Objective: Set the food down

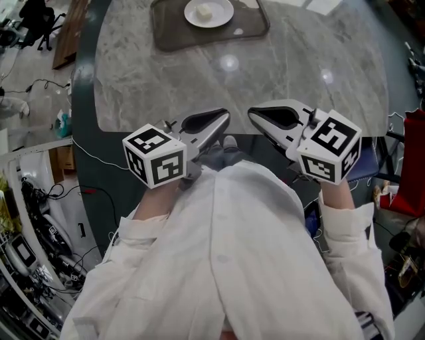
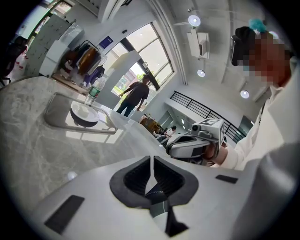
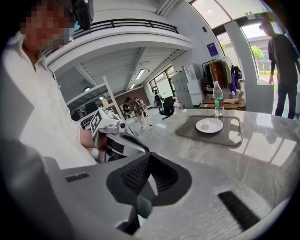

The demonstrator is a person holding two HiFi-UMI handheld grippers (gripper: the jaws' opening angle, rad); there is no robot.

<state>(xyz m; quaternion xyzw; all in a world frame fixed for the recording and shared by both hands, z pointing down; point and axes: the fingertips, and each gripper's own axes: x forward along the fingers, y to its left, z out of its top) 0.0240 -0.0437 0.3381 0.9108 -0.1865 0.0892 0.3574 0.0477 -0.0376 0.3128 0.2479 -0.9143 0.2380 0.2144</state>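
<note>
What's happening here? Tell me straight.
A person in a white coat holds a claw in each hand by the near edge of the table. The left claw and the right claw are both shut and empty. The food sits on a white plate on a tray at the table's far side, with neither claw near it. A bottle stands beyond the tray.

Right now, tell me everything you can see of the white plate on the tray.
The white plate is small, round and shallow, with a smooth, glossy look like ceramic or plastic. It lies flat on the dark tray, near the tray's middle, at the far side of the grey marble table. One small pale piece of food rests near its centre; the rest of its surface is bare. Nothing else touches it.
</note>
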